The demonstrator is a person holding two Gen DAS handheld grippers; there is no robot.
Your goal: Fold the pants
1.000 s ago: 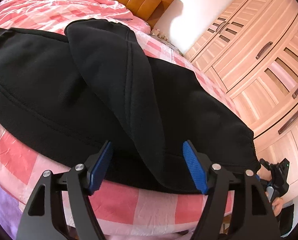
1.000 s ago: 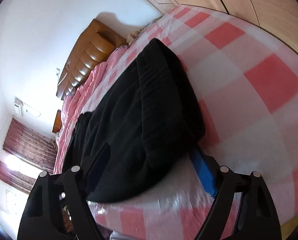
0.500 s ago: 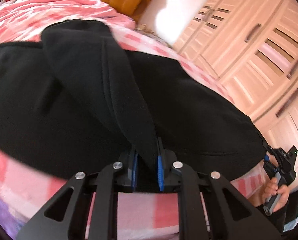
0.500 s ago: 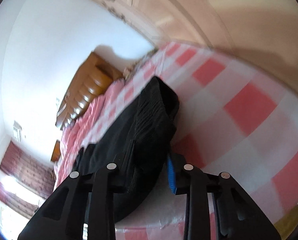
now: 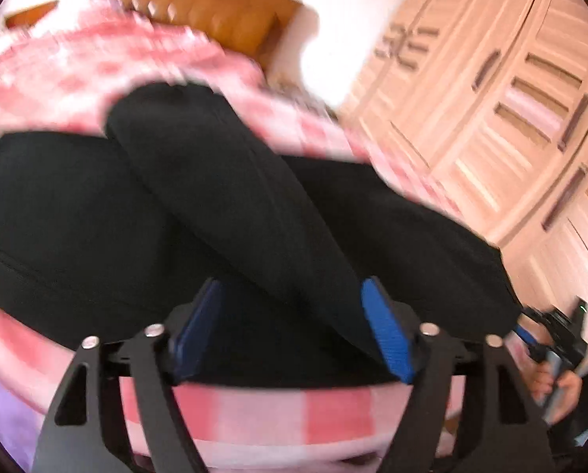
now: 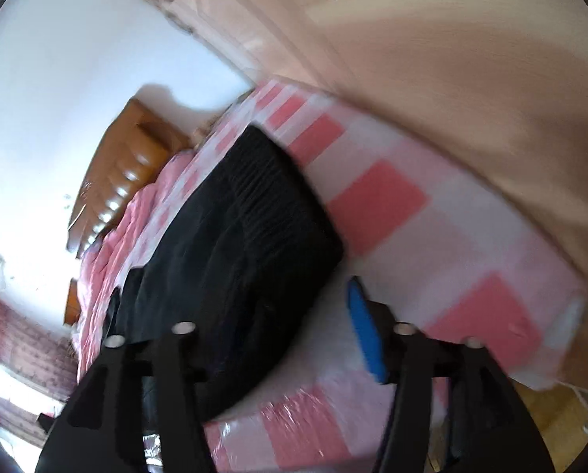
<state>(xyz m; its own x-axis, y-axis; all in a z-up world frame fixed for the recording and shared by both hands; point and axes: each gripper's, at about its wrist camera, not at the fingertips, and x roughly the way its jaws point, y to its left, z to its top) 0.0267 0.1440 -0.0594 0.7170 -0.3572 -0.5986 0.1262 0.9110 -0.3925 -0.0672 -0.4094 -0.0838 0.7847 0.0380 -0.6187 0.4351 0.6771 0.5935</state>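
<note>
Black pants [image 5: 175, 213] lie across the pink checked bed [image 5: 262, 406], one leg folded over the other. My left gripper [image 5: 294, 331] is open at the near edge, its blue pads either side of the folded leg's hem. In the right wrist view the pants [image 6: 246, 236] show their ribbed waistband. My right gripper [image 6: 282, 327] is open around the near corner of the pants. Its right pad [image 6: 365, 331] shows; the left one is hidden behind cloth. Both views are blurred by motion.
A wooden headboard [image 5: 215, 8] stands at the far end of the bed. A pale wooden wardrobe [image 5: 510, 98] runs along the right side. The other hand-held gripper [image 5: 558, 335] shows at the right edge. The bed edge [image 6: 491, 335] drops to the floor.
Both grippers were open, closed on the pants half a second ago, and have opened again. Both cameras have shifted and are moving.
</note>
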